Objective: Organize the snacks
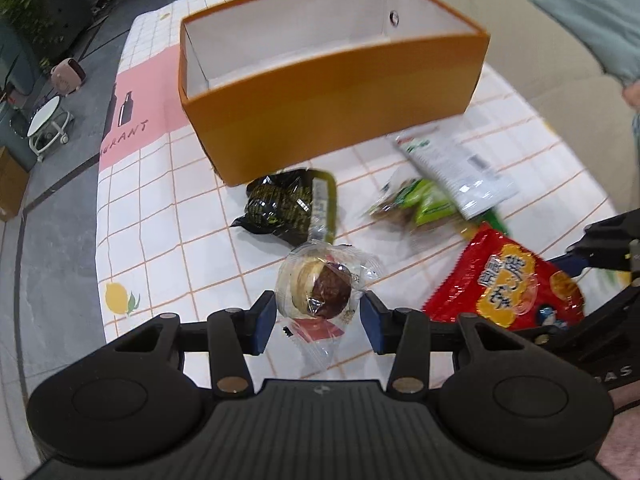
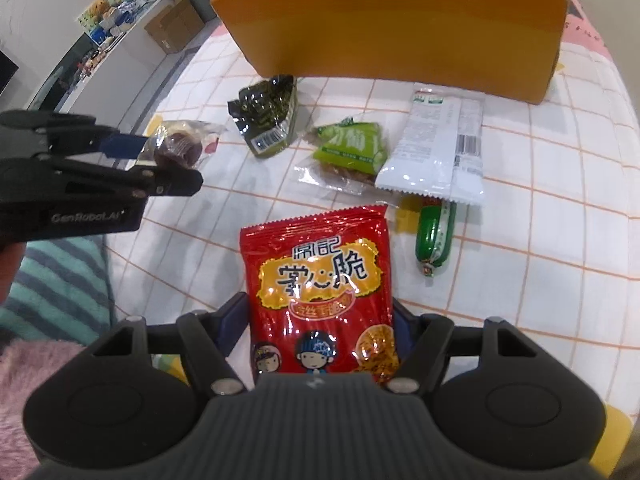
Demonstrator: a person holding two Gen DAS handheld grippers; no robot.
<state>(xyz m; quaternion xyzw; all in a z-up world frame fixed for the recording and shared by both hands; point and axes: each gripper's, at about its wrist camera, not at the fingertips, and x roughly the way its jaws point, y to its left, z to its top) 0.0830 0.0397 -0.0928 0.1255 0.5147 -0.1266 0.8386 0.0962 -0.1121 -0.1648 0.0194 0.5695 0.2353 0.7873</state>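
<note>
The left gripper (image 1: 320,318) pinches a clear-wrapped pastry (image 1: 320,290); the right gripper (image 2: 320,328) clamps a red snack bag (image 2: 320,296). Both are held short of the orange box (image 1: 332,92), which appears empty. Judged step: carrying. Next, each snack needs lifting over the box's near wall, then release.

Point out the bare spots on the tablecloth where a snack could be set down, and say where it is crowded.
Free: the tablecloth left of the orange box and black packet, down to the lemon print. Crowded: in front of the box, where the black packet, green packet, white packet and green sausage lie close.
</note>
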